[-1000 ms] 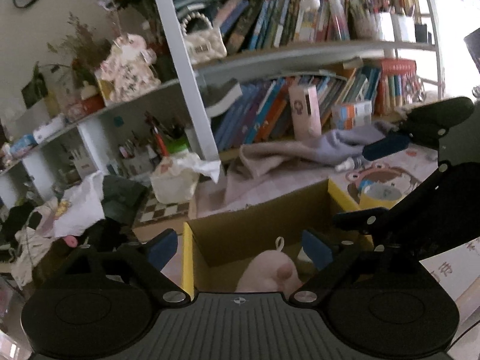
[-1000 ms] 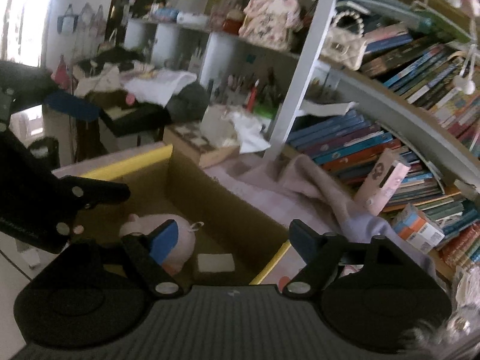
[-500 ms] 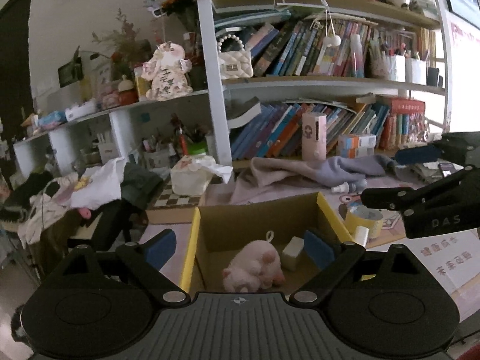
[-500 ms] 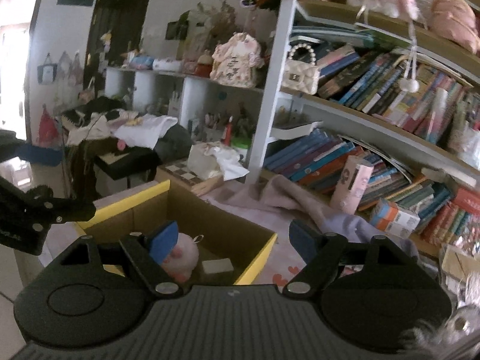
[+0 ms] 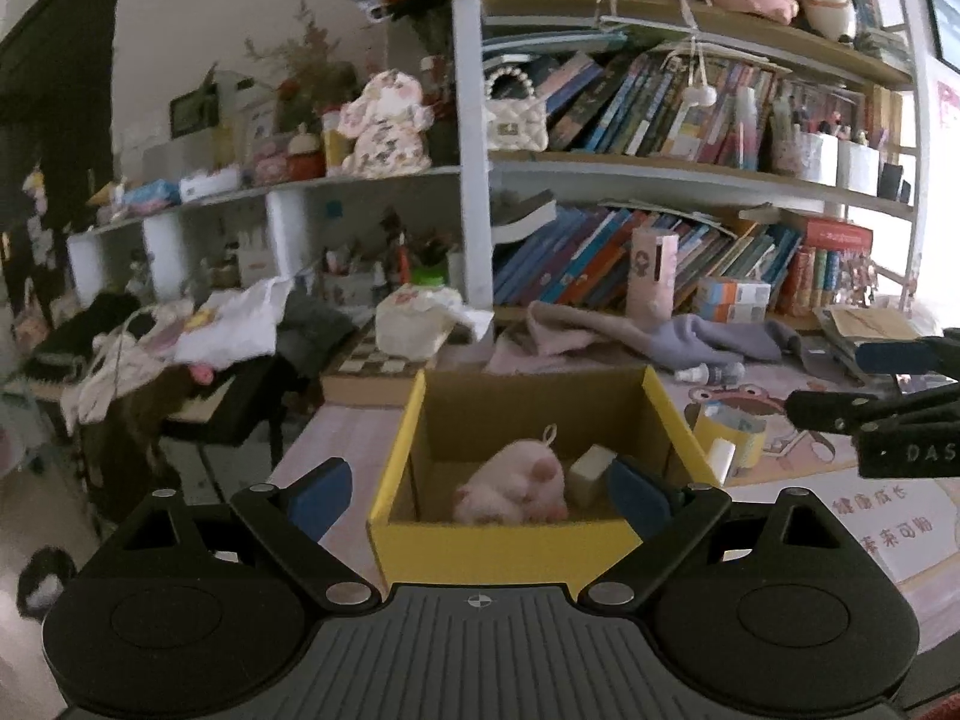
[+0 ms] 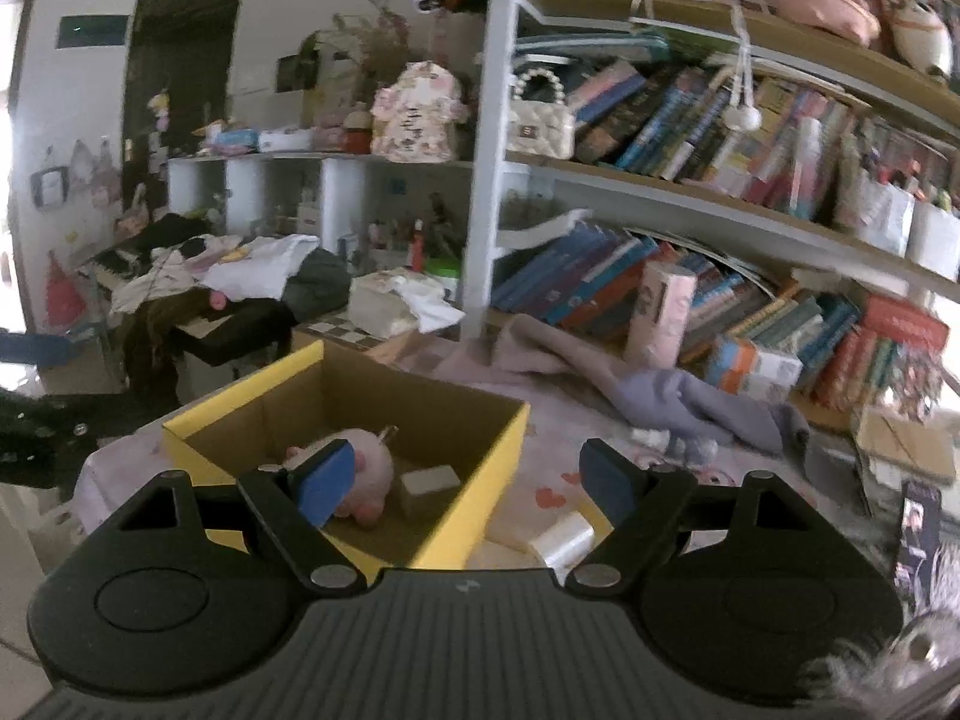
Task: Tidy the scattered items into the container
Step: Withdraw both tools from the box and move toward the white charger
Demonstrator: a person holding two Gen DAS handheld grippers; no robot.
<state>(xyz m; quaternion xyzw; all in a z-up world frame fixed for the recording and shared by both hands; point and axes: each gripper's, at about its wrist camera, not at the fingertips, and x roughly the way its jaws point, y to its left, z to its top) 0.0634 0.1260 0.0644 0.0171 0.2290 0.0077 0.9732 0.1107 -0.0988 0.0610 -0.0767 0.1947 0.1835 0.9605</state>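
Note:
A yellow-edged cardboard box [image 5: 498, 546] stands on the pink table; it also shows in the right wrist view [image 6: 474, 516]. Inside lie a pink plush pig [image 5: 516, 480] [image 6: 366, 468] and a small white block [image 5: 585, 471] [image 6: 429, 480]. My left gripper [image 5: 480, 495] is open and empty, held back in front of the box. My right gripper [image 6: 465, 477] is open and empty, above the box's right side; it shows at the right edge of the left wrist view [image 5: 888, 396]. A white roll [image 6: 564, 540] and a yellow tape ring [image 5: 729, 429] lie right of the box, and a small bottle [image 5: 708, 372] further back.
A crowded bookshelf [image 5: 660, 192] runs behind the table. A purple cloth [image 6: 678, 396] and a pink carton [image 6: 663, 312] sit at its foot. A tissue box on a chequered board [image 5: 414, 330] and a cluttered side stand [image 5: 180, 348] are at the left.
Both grippers have pulled back and up from the box, so the whole box and the shelves come into view. Both stay open and empty.

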